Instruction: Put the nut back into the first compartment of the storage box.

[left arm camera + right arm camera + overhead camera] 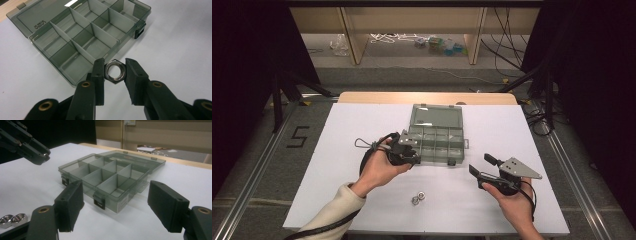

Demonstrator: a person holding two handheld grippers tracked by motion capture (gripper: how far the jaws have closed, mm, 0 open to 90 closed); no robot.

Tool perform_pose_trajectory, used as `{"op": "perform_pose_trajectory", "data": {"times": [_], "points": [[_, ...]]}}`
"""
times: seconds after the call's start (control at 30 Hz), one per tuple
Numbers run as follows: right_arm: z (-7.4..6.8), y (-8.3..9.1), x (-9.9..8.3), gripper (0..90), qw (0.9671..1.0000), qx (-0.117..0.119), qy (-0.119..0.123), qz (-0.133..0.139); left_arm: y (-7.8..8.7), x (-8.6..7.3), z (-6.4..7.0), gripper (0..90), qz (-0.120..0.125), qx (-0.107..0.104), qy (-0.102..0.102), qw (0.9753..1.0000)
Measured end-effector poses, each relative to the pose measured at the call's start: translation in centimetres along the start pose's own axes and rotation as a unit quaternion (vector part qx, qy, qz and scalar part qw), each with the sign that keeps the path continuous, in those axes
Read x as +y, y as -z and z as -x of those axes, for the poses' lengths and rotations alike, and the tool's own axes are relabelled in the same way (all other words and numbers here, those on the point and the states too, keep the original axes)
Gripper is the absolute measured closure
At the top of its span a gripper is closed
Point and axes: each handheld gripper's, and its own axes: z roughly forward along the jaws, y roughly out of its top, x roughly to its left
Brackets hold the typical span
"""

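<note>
A steel hex nut (114, 71) sits pinched between the two black jaws of the left hand-held gripper (114, 72), flat sides against the pads, its bore facing the camera in the left gripper view. It hangs just off the near corner of the open compartment box (75, 37), a smoky clear plastic case with its lid (436, 116) folded back flat on the bench (352, 125). In the high view the left hand-held gripper (411, 150) is at the centre of the frame, right at the box's lower left edge, with the person's left hand (379, 170) wrapped round it and a cream sleeve (329, 212) trailing to the lower left.

The box's cells are split by thin upright dividers, and the ones I can see into look bare. Two black latches show on its front wall in the right gripper view.

Two more nuts (418, 198) lie side by side, touching, on the white bench below the box, at lower centre of the high view; they also show at the lower left corner of the right gripper view.

The right hand-held gripper (484, 167) sits at the right of the high view, jaws spread wide apart with nothing between them, pointing toward the box.
</note>
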Motion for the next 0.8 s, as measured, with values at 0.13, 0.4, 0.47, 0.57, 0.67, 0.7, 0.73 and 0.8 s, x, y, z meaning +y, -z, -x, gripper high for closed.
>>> {"op": "perform_pose_trajectory", "data": {"times": [0.13,0.4,0.47,0.57,0.67,0.7,0.73,0.8], "points": [[0.1,0.0,0.0,29.5,1.0000,-0.004,-0.003,0.000,-0.3,0.3,-0.4,70.4,0.004,0.000,0.005,1.0000],[0.2,0.1,0.1,29.4,1.0000,-0.003,-0.009,0.001,-0.5,0.8,-1.0,70.4,0.014,0.019,-0.011,0.9997],[0.1,0.0,0.0,29.2,0.9999,-0.003,-0.008,0.009,-0.3,1.0,-1.4,70.4,0.018,0.025,-0.022,0.9993],[0.2,0.1,0.1,29.2,1.0000,-0.002,-0.007,0.005,-0.3,1.0,-1.6,70.3,0.020,0.029,-0.027,0.9990],[0.1,0.0,0.0,29.2,0.9999,-0.002,-0.006,0.010,-0.6,0.9,-1.5,70.4,0.020,0.032,-0.001,0.9993],[0.1,0.0,0.0,29.2,0.9999,-0.002,-0.006,0.010,-0.6,1.0,-1.7,70.4,0.020,0.034,-0.013,0.9991],[0.0,0.2,0.1,29.2,1.0000,-0.007,-0.006,0.001,-0.7,1.0,-1.7,70.3,0.021,0.034,-0.003,0.9992],[0.0,0.1,0.1,29.2,1.0000,-0.006,-0.002,0.004,-0.7,1.1,-1.5,70.4,0.026,0.036,0.032,0.9985]]}}
